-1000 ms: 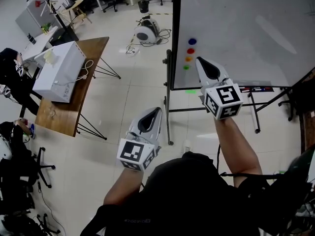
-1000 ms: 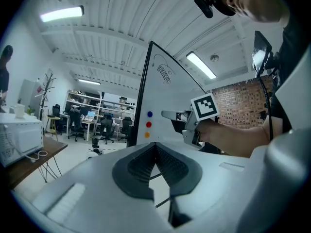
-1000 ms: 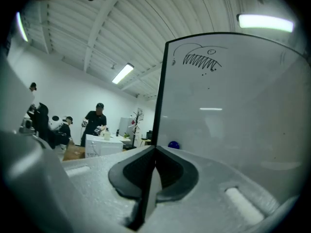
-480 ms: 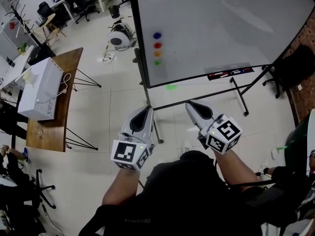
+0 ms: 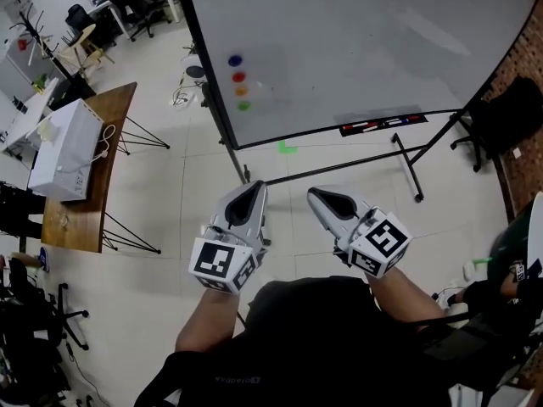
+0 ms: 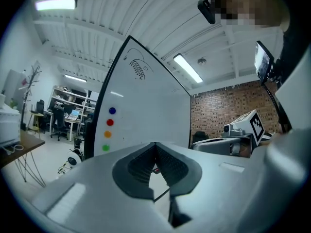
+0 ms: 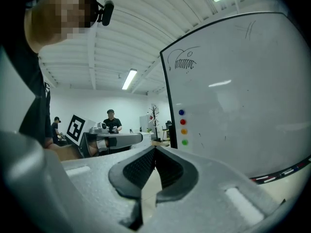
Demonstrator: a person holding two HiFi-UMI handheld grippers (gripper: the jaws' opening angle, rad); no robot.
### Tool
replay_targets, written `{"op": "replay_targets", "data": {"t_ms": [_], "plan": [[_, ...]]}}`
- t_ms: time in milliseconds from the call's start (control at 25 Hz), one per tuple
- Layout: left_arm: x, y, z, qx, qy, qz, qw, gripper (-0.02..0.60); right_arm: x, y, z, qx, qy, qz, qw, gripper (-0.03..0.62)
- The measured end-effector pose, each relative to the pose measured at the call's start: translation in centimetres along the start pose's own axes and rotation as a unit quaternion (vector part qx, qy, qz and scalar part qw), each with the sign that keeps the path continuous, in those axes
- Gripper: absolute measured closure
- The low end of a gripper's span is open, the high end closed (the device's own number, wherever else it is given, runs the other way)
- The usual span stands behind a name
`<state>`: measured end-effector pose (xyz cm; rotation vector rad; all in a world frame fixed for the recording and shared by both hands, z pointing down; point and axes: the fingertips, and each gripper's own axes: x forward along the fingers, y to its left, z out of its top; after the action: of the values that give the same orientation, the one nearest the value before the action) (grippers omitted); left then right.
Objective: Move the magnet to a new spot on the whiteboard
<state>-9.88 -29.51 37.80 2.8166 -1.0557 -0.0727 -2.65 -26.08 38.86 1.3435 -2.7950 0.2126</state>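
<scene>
Magnets: four round ones in one column, the blue magnet [image 5: 235,60] on top, then the red magnet [image 5: 239,77], the orange magnet [image 5: 241,91], and the green magnet [image 5: 244,106] lowest.
Place of magnets: on the whiteboard [image 5: 365,41], close to its left edge, each one a little apart from the next.
Left gripper [image 5: 254,190]: low in front of the board's stand, well apart from the magnets; its fingers meet at the tips with nothing between them.
Right gripper [image 5: 317,196]: just beside the left one, also well apart from the board; fingers closed and empty.
Marker tray [image 5: 382,125]: along the board's lower edge, with markers on it.
Tape mark [image 5: 287,147]: green, on the floor under the board.
Counter [image 5: 119,113]: wooden, at the left, carries a white box [image 5: 64,151].
</scene>
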Motion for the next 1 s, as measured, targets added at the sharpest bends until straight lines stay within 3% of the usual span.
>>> {"op": "replay_targets", "data": {"t_ms": [600, 800, 1000], "plan": [[3.7, -19.5, -5.7, -0.024, 0.012, 0.099, 0.9947, 0.566, -18.9, -6.0, -3.6, 0.019, 0.005, 0.096, 0.995, 0.594], [2.3, -23.2, -6.8, -0.014, 0.042, 0.137, 0.9895, 0.566, -21.2, -5.8, -4.0, 0.041, 0.005, 0.136, 0.99, 0.594], [1.1, -25.2, -5.5, 0.005, 0.037, 0.154, 0.9874, 0.566, -23.2, -4.9, -2.1, 0.038, -0.03, 0.149, 0.988, 0.594]]}}
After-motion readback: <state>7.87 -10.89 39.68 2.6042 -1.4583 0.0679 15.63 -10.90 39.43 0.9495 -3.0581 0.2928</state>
